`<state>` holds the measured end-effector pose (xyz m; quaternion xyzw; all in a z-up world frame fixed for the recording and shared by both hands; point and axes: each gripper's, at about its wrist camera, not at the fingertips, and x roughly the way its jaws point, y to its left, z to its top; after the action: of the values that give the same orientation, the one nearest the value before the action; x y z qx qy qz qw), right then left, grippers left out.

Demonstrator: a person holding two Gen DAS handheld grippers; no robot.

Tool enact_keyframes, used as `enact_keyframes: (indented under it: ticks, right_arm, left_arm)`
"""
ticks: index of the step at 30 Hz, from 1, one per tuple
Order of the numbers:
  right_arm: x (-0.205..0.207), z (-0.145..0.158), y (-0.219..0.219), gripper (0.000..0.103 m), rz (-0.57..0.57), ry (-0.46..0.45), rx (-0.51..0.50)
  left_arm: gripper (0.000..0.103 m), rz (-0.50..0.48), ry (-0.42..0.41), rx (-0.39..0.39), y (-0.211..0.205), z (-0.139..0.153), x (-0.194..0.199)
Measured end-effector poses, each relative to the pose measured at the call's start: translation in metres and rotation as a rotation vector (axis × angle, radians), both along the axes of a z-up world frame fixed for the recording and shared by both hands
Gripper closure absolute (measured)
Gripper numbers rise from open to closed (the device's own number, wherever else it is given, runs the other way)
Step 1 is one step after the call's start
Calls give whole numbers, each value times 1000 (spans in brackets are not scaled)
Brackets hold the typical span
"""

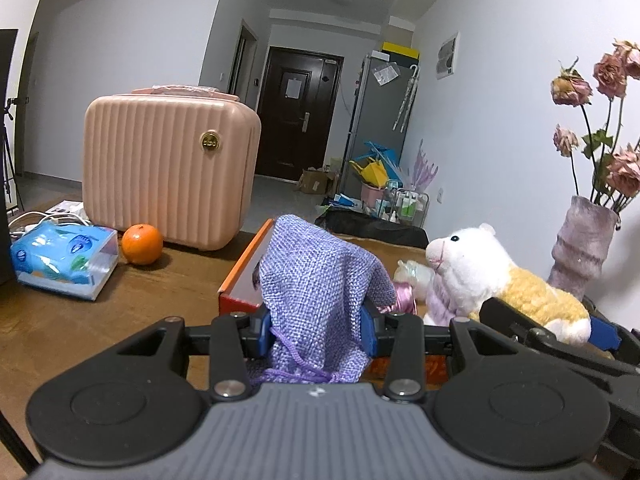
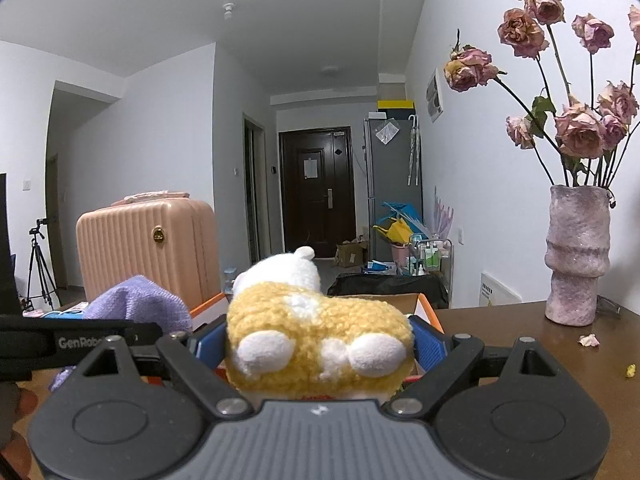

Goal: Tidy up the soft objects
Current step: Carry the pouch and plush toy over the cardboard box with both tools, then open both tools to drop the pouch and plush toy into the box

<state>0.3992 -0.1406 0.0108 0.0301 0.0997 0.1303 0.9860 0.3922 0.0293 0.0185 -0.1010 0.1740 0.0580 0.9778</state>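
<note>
My left gripper (image 1: 316,330) is shut on a purple woven drawstring pouch (image 1: 320,292), held up over the near edge of an orange box (image 1: 244,264). My right gripper (image 2: 318,344) is shut on a yellow and white plush toy (image 2: 316,336), held above the same orange box (image 2: 430,316). In the left wrist view the plush (image 1: 500,280) and the right gripper (image 1: 560,332) sit just right of the pouch. In the right wrist view the pouch (image 2: 140,300) and left gripper (image 2: 80,340) are at the left. A pink ribbon item (image 1: 404,296) lies in the box.
A pink ribbed case (image 1: 168,168), an orange (image 1: 142,244) and a blue tissue pack (image 1: 64,260) stand on the wooden table (image 1: 100,320) at the left. A vase of dried roses (image 2: 578,256) stands at the right by the wall.
</note>
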Motion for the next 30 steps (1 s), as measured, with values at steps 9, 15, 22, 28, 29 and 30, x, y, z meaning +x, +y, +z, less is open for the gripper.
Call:
enact_keyframes:
  ticks: [9, 15, 22, 28, 29, 30]
  right_arm:
    - [38, 6, 6, 12, -16, 7, 7]
    - [69, 8, 8, 12, -27, 26, 12]
    - [101, 9, 11, 12, -39, 45, 7]
    - [128, 7, 14, 12, -51, 80, 3]
    - [132, 6, 15, 12, -54, 87, 1]
    - [136, 5, 16, 12, -57, 94, -1]
  left_arm:
    - [62, 15, -13, -29, 1, 4, 38]
    - [62, 16, -12, -37, 2, 2, 62]
    - [62, 20, -12, -42, 3, 2, 94]
    - [62, 23, -5, -40, 2, 1, 118]
    - [62, 22, -3, -40, 2, 0, 122]
    - [62, 21, 0, -41, 2, -1, 126]
